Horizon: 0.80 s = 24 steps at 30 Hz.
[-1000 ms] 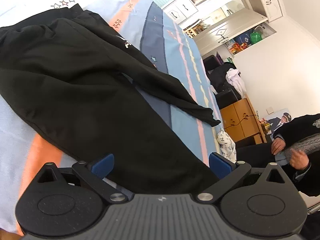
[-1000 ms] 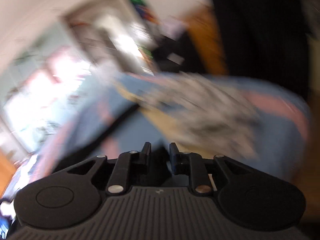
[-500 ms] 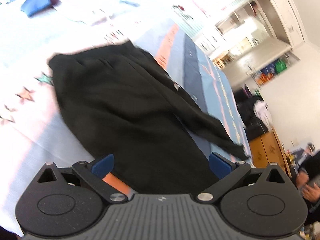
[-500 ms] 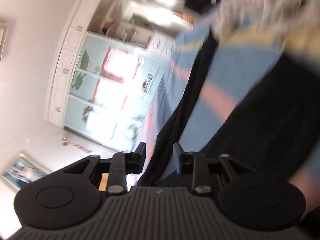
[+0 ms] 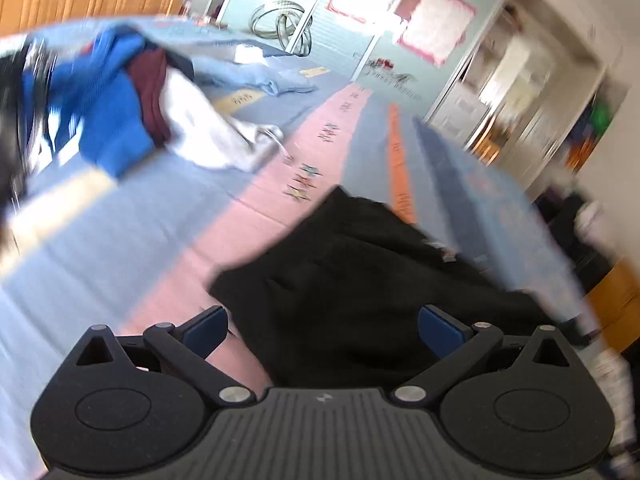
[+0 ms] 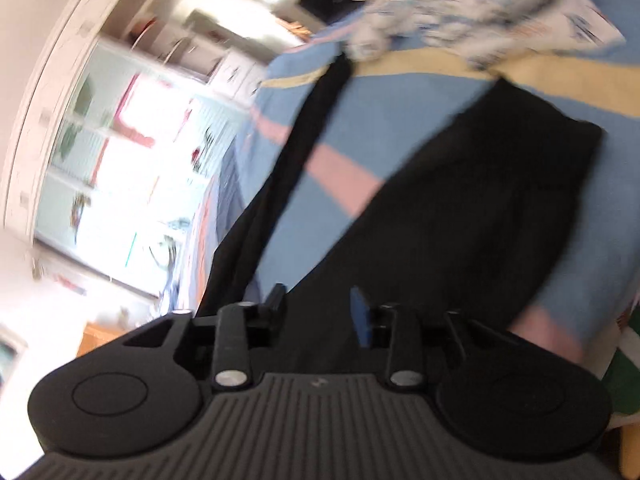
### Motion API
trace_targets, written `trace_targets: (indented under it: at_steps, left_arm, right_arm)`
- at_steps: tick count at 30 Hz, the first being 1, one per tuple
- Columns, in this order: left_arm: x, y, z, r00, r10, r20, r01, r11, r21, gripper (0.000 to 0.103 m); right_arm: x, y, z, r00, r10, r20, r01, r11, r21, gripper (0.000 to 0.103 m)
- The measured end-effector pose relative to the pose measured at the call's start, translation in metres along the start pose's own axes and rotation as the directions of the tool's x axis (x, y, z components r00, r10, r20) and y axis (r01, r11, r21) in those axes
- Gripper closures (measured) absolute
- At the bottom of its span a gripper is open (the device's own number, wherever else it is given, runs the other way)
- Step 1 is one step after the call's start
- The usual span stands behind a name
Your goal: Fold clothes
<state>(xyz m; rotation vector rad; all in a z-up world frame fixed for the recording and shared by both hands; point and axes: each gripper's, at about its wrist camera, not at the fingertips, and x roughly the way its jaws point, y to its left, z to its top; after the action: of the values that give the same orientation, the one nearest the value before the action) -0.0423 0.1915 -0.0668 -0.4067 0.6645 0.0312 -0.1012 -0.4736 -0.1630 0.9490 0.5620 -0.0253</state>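
L gripper (image 5: 322, 330): jaws spread wide, both blue pads visible, nothing clamped. It hangs over the near edge of the black garment (image 5: 360, 280), which lies spread on the striped bedsheet (image 5: 256, 200); cloth fills the gap between the 2 fingers, but contact can't be confirmed w/ this blur. Beyond it, a pile of blue, maroon and white clothes (image 5: 132, 112) sits well apart, at the far left of the bed.

R gripper (image 6: 318, 308): jaws only partly apart, a narrow gap, w/ black fabric showing in that gap. Probably not pinching it, since the pads stand off the cloth, but the frame is smeared. In the right wrist view the black garment (image 6: 460, 208) runs away from the gripper, 1 long thin part (image 6: 304, 140) stretching toward a white-and-blue patterned cloth (image 6: 460, 4) at the bed's far end.
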Motion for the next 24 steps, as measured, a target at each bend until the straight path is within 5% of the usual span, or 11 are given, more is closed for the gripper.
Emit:
trace_targets:
  at_steps: [3,6,8,12,18,24]
  left_arm:
    - [0.020,-0.002,0.020,0.998,0.063,-0.026,-0.060,0.992,0.108,0.002]
    - [0.045,-0.002,0.037,0.992,0.113,-0.050,-0.101,0.975,0.197,0.002]
    - [0.062,0.002,0.046,0.989,0.130,-0.072,-0.114,0.974,0.194,0.002]
    - [0.099,0.009,0.060,0.983,0.143,-0.115,-0.120,0.975,0.184,0.002]
    - [0.144,0.004,0.078,0.977,0.175,-0.118,-0.148,0.966,0.211,0.003]
    - [0.183,-0.009,0.115,0.992,0.036,-0.119,-0.020,0.991,0.129,0.003]
  right_arm:
    - [0.016,0.065,-0.023,0.995,-0.096,-0.035,0.083,0.959,-0.270,0.043]
    - [0.039,0.128,-0.060,0.982,-0.189,-0.024,0.146,0.830,-0.538,0.035]
    - [0.052,0.159,-0.080,0.983,-0.178,-0.048,0.114,0.793,-0.599,0.032]
    - [0.084,0.180,-0.093,0.980,-0.104,-0.169,-0.005,0.840,-0.543,0.032]
    - [0.099,0.177,-0.111,0.965,-0.081,-0.249,-0.054,0.869,-0.491,0.031]
    - [0.107,0.138,-0.106,0.941,0.082,-0.328,-0.180,0.943,-0.280,0.031]
